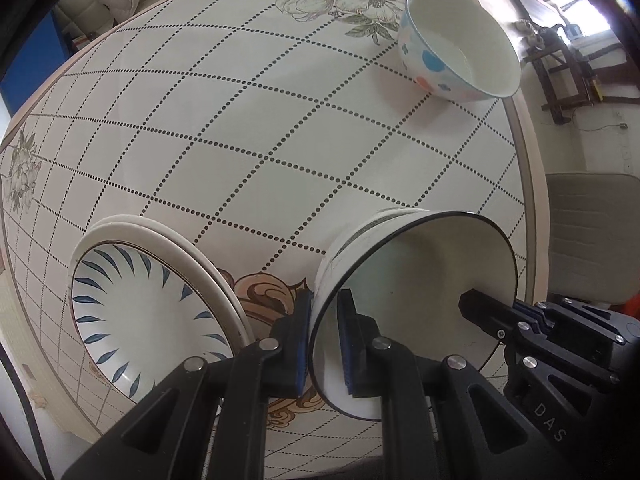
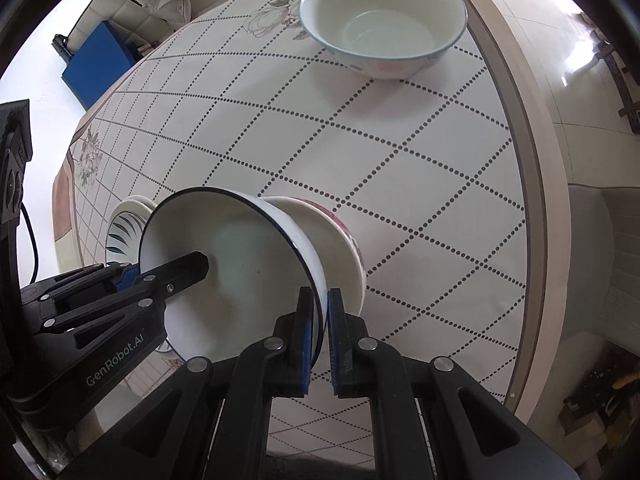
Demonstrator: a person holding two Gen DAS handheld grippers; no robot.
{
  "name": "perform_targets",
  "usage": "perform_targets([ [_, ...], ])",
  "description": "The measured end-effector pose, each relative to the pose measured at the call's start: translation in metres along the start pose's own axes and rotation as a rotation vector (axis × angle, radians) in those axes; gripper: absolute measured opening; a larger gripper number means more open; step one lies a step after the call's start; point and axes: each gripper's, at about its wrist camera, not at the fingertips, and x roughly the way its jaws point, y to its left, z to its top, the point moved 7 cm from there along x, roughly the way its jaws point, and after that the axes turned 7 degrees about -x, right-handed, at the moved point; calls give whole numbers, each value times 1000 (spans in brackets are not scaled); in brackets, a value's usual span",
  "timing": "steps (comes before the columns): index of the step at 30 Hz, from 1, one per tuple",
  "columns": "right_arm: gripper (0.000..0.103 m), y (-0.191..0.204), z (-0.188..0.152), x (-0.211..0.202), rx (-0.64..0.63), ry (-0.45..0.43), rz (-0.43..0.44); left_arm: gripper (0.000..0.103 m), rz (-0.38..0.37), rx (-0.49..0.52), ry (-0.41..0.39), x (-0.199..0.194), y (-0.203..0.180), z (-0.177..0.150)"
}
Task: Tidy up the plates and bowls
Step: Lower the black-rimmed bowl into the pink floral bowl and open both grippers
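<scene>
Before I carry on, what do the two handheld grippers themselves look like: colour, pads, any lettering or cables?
Both are black plastic with silver round bolts. The left gripper and right gripper have blue pads on their fingers. White lettering reads "GenRobot.AI" on the left and "DAS" on the right; a black cable hangs behind the left one. No hands or sleeves show.

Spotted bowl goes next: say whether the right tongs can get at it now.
Probably not yet: the right tongs are shut on the black-rimmed bowl, shared with the left tongs. The table toward the spotted bowl looks clear.
</scene>
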Motion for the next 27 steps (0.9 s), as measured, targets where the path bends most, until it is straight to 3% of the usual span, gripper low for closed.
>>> perform_targets([
  [9,8,-9,-8,16,20,46,6,11,48,25,23,15,-10,-5],
  [19,12,-16,-2,19,85,75,45,11,40,14,46,28,-13,-7],
  [22,15,-16,-4,17,68,91,17,11,36,11,46,29,-7,-7],
  [27,7,-16,-10,14,46,86,10,11,33,10,42,30,-7,-7],
])
